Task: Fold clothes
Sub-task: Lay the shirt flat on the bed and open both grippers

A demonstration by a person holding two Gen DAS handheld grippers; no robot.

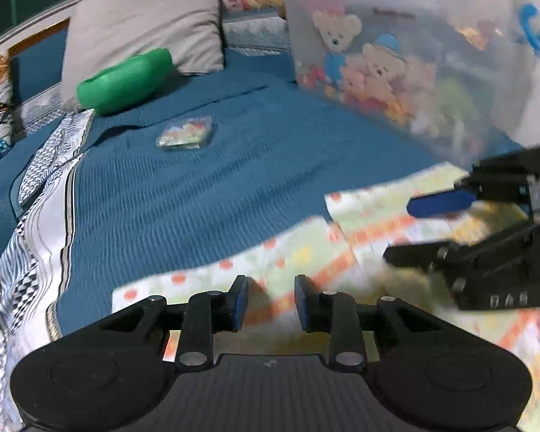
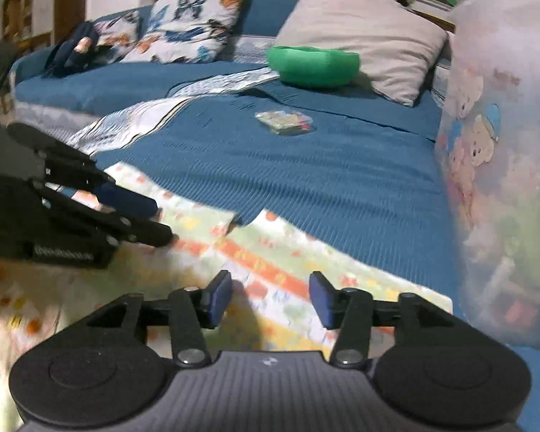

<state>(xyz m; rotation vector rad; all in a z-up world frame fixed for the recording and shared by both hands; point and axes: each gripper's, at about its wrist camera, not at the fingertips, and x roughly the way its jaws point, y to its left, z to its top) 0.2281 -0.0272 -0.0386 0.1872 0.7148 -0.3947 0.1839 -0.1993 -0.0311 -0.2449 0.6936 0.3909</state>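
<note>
beyond garment, green cushion

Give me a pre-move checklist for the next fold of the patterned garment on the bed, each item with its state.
1. Left gripper free of cloth: ok, jaws apart with nothing between the pads.
2. Right gripper free of cloth: ok, jaws apart and empty.
3. Patterned garment lies on the blue bedspread: ok, spread under both grippers.
4. Garment edges flat and aligned: cannot tell, the cloth is motion-blurred.
5. Bedspread beyond the garment free for folding: ok, only a small clear packet lies farther up.
6. Room on the right: not ok, the clear toy bag stands close to the garment.
</note>
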